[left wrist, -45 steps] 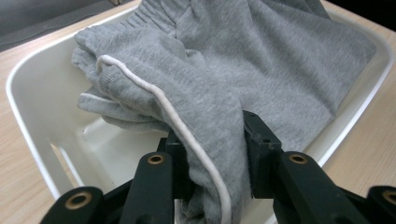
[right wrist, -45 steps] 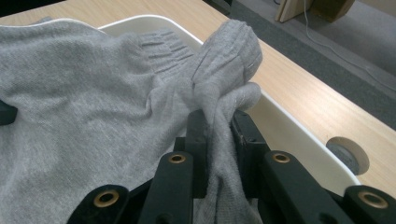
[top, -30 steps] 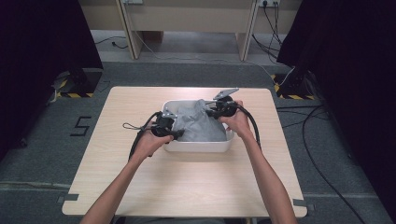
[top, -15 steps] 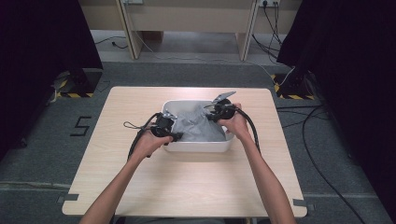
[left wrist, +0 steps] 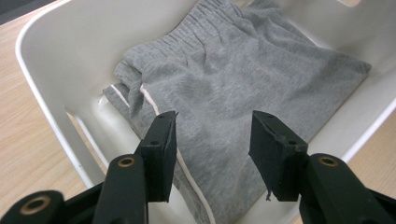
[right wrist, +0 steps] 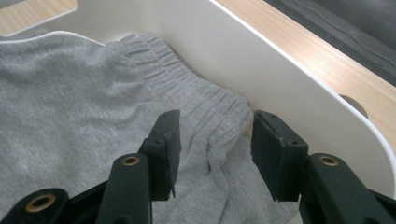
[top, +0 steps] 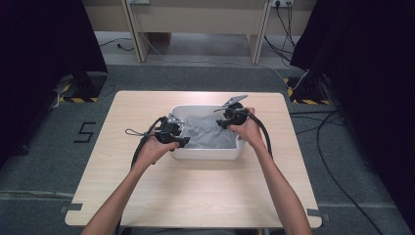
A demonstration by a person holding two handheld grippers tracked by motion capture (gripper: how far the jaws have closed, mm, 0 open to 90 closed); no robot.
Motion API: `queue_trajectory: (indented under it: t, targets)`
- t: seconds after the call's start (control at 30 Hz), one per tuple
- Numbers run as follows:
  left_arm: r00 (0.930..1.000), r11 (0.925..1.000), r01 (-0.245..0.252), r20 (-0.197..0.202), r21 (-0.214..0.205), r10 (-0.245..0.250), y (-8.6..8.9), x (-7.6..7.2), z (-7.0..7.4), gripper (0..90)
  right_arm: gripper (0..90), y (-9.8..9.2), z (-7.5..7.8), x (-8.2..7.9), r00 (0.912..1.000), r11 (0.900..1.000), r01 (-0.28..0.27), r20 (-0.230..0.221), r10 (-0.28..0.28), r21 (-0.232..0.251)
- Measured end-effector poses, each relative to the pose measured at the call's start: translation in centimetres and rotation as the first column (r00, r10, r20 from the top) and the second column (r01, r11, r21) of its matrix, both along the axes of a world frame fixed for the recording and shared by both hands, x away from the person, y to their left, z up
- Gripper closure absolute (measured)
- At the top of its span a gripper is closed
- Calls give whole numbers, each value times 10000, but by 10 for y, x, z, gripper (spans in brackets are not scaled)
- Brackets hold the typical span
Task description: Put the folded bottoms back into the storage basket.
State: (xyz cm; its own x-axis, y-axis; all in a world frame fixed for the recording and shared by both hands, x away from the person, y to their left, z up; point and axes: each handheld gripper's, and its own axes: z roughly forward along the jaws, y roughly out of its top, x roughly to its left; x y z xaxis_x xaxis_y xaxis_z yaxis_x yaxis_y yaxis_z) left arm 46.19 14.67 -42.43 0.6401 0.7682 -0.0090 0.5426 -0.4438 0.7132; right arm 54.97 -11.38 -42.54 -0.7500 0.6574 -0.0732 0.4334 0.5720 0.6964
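A folded grey garment (top: 209, 133) with a ribbed waistband and white piping lies inside a white plastic bin (top: 205, 153) in the middle of the table. My left gripper (top: 182, 139) hovers over the bin's left end; in the left gripper view its jaws have just been opening and stand apart above the grey garment (left wrist: 243, 79), pads clear of the cloth. My right gripper (top: 221, 121) sits over the bin's far right part. Its jaws have also just been opening, and the ribbed waistband (right wrist: 205, 107) lies loose below the gap.
The bin's white wall (right wrist: 280, 70) rises close to the right gripper's outer jaw. Bare wooden tabletop (top: 195, 196) surrounds the bin. Cables (top: 337, 147) run over the grey floor to the right, and dark curtains hang at both sides.
Both grippers have let go of the grey garment, which has settled flat into the bin. The hands have barely shifted.
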Motion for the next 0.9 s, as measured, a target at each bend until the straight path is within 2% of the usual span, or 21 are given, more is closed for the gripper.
queue_trajectory:
  t: [0.27, 0.43, 0.5, 0.6, 0.77, 0.9]
  targets:
    - [9993, 9998, 207, 301, -80, -204, -2, -6, 6, 518, 495, 4, 2, -6, 9998, 9998, -213, 29, 213, 64]
    - [9992, 9987, 305, 278, -403, -293, -2, -11, 10, 518, 473, 3, 7, -11, 9997, 9993, -212, 97, 209, 308]
    - [9989, 9986, 357, 315, -401, -344, -1, -14, 12, 518, 464, 0, 11, -14, 9995, 9985, -264, 157, 257, 478]
    - [9983, 9974, 475, 361, -547, -456, 0, -18, 15, 517, 451, 0, 13, -16, 9994, 9981, -308, 176, 299, 530]
    - [9969, 9967, 583, 567, -559, -551, 4, -27, 20, 504, 436, 1, 17, -27, 9987, 9968, -433, 289, 415, 668]
    - [9963, 9935, 655, 625, -934, -598, 8, -33, 23, 482, 419, 2, 20, -34, 9976, 9956, -558, 444, 525, 753]
